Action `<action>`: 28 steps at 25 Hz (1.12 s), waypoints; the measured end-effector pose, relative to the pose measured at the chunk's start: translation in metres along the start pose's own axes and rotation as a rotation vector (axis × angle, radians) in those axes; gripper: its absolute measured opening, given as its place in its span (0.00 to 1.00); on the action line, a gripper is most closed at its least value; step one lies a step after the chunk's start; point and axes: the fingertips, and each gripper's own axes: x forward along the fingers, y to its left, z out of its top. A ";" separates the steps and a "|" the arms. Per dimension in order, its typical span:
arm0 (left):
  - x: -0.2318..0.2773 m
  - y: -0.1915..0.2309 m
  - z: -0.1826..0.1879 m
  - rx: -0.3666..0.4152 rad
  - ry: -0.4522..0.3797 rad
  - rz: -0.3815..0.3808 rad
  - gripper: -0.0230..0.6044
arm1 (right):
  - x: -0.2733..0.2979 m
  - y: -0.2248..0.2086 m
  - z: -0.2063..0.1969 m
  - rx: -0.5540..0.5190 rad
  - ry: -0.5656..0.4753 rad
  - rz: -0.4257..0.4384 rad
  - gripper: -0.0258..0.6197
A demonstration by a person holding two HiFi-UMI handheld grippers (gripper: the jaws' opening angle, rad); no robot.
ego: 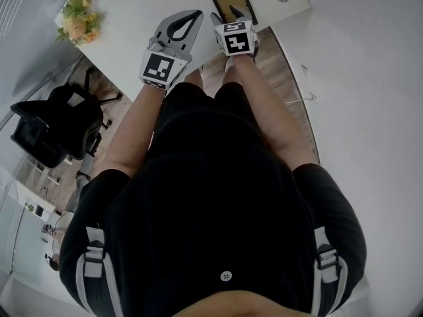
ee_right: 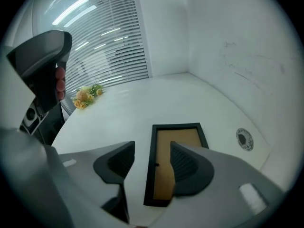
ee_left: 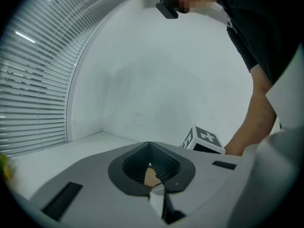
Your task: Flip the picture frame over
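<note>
**A:** Setting?
**B:** White-walled room with slatted blinds (ee_right: 109, 42); white table (ego: 132, 18) above a wooden floor (ego: 277, 78). Flowers (ego: 80, 18) at the table's left corner, a black office chair (ego: 56, 127) on the floor below them, a round cable port (ee_right: 243, 138) towards the right end.

**A:** Position of the picture frame (ee_right: 164, 165)?
**B:** Flat on the table, brown panel up inside a black border, near the cable port, well apart from the flowers.

**A:** Pose of the hands?
**B:** Both forearms stretched forward to the table edge. Left gripper (ego: 198, 13) close to level, jaws closed tip to tip, empty. Right gripper (ego: 231, 16) tilted steeply down over the frame's near end, jaws apart, pads not pressed on the frame.
</note>
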 end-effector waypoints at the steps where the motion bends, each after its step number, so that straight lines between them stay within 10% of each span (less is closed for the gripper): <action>1: 0.000 0.002 -0.003 -0.003 0.006 0.002 0.04 | 0.002 0.000 0.000 -0.002 0.007 -0.004 0.41; 28: -0.024 0.023 -0.015 -0.044 -0.008 0.061 0.04 | 0.012 0.007 -0.010 -0.017 0.073 -0.086 0.12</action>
